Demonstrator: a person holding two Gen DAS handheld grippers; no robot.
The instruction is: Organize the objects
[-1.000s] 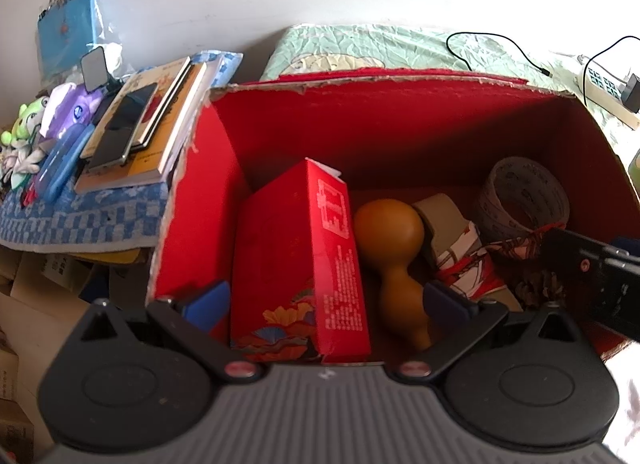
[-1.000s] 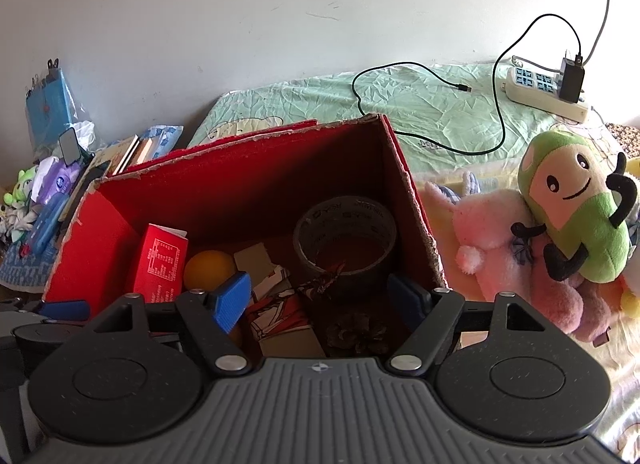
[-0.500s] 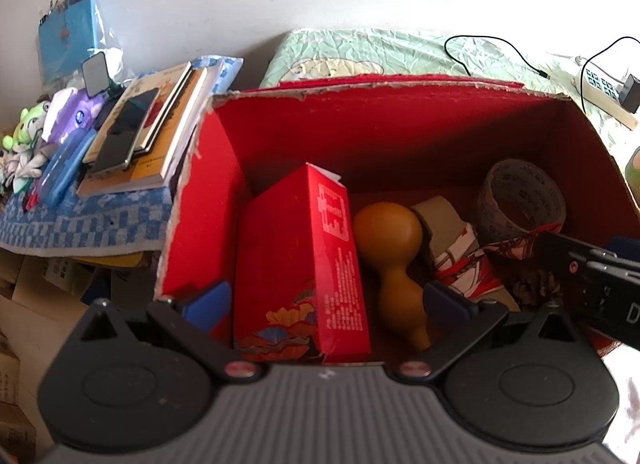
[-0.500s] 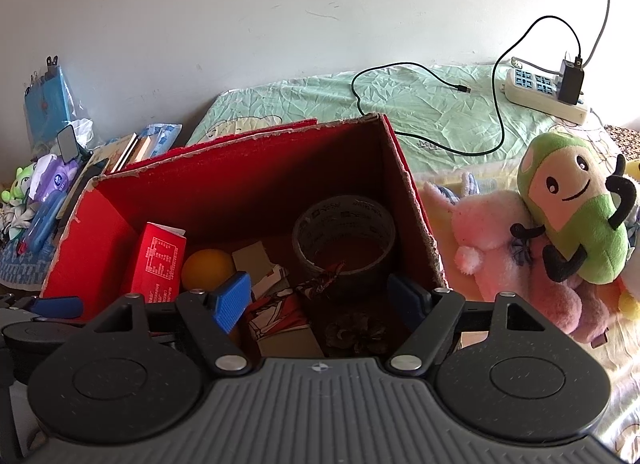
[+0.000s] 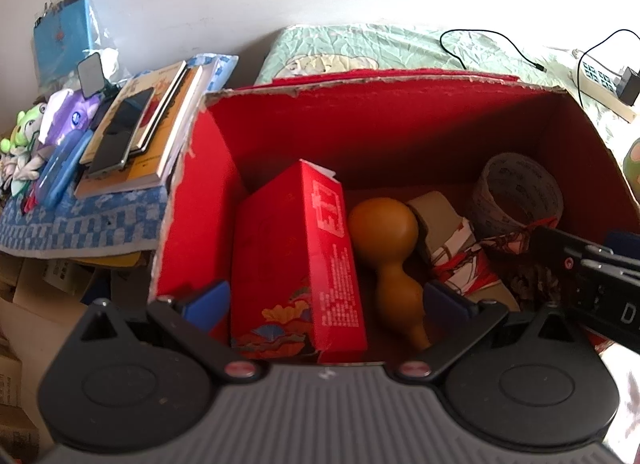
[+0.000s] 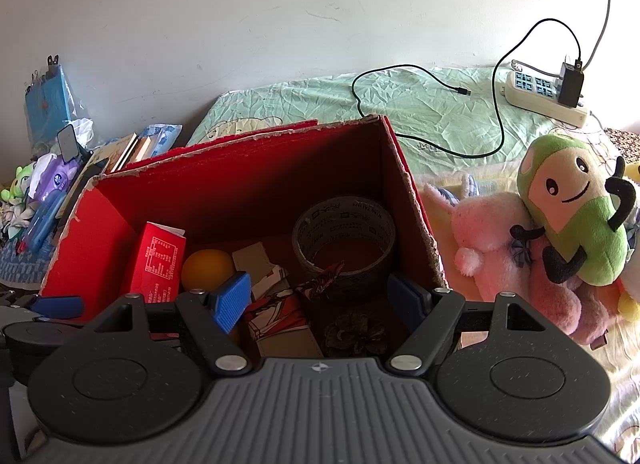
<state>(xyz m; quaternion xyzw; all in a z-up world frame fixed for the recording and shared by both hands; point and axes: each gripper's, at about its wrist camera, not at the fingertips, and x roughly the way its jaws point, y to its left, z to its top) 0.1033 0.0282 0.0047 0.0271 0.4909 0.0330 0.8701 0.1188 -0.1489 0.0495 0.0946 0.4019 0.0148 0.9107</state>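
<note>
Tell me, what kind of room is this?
Most likely a bedroom in someone's home: a bed with a crumpled green sheet, soft toys lying on it, and a power strip with a charger plugged in by the wall.

Both wrist cameras looked forward and down, close over the open red cardboard box on the bed; the left viewed its left half, the right its right; both shared its contents.
</note>
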